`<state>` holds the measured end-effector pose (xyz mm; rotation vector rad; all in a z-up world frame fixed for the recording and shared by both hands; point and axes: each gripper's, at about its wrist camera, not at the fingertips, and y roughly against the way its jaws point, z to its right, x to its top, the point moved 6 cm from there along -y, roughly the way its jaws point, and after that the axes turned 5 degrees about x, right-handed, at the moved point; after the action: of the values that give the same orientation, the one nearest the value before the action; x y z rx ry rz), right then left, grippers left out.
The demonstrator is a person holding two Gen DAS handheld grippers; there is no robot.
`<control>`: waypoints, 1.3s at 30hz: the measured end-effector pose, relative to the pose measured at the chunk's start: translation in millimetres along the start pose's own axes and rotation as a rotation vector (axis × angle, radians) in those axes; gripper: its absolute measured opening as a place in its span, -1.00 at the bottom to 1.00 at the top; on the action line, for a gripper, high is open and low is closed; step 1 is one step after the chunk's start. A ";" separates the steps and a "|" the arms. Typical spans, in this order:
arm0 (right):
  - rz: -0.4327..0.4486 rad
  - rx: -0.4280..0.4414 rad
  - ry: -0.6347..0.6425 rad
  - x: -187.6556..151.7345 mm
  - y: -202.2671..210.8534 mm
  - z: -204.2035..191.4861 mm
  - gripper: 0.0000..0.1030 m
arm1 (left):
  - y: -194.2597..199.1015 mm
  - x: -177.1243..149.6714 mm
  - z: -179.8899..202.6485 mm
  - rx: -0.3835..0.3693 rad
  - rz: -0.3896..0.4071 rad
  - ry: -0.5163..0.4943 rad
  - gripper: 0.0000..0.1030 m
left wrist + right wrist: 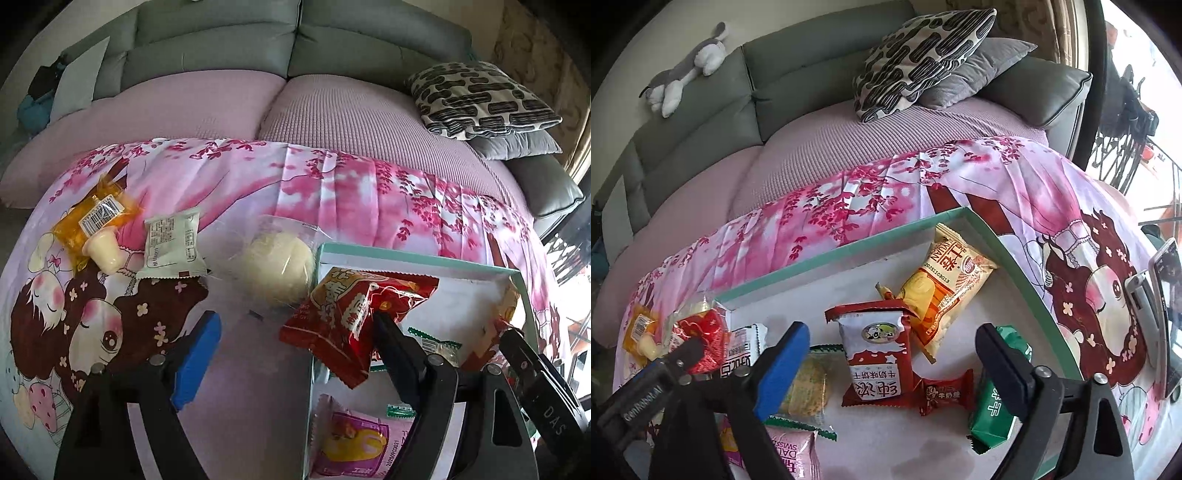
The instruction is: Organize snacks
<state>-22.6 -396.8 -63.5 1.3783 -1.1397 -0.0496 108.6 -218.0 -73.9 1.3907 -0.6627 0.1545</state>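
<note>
A white box with a teal rim (406,258) lies on the flowered cloth. A red snack packet (354,321) lies across its left rim and leans on the black finger (388,339) of my left gripper (295,332). That gripper is open, its blue pad well clear of the packet. My right gripper (892,350) is open over the box (849,247), with a red-and-white packet (875,354) lying flat between its fingers, untouched. Around it lie a yellow packet (945,291), a green packet (993,398) and a small red sweet (945,393).
Left of the box on the cloth lie an orange packet with a jelly cup (92,221), a white packet (171,243) and a clear-bagged bun (277,266). A sofa with a patterned pillow (480,99) stands behind. A phone on a stand (1163,306) is at the right.
</note>
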 end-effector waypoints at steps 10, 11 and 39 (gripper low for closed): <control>-0.003 0.000 -0.002 -0.9 -1.9 1.2 1.00 | 4.4 3.5 -9.2 0.002 0.018 0.049 0.85; -0.002 0.001 -0.002 -0.9 -1.9 1.2 1.00 | 4.7 4.0 -11.4 0.004 0.021 0.059 0.85; -0.025 -0.004 0.008 -4.8 -8.2 -0.8 1.00 | -18.5 5.3 -43.3 -0.072 0.003 0.217 0.85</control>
<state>-19.8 -395.5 -72.5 1.3879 -1.1147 -0.0646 136.4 -182.5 -88.4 1.2824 -0.4850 0.2769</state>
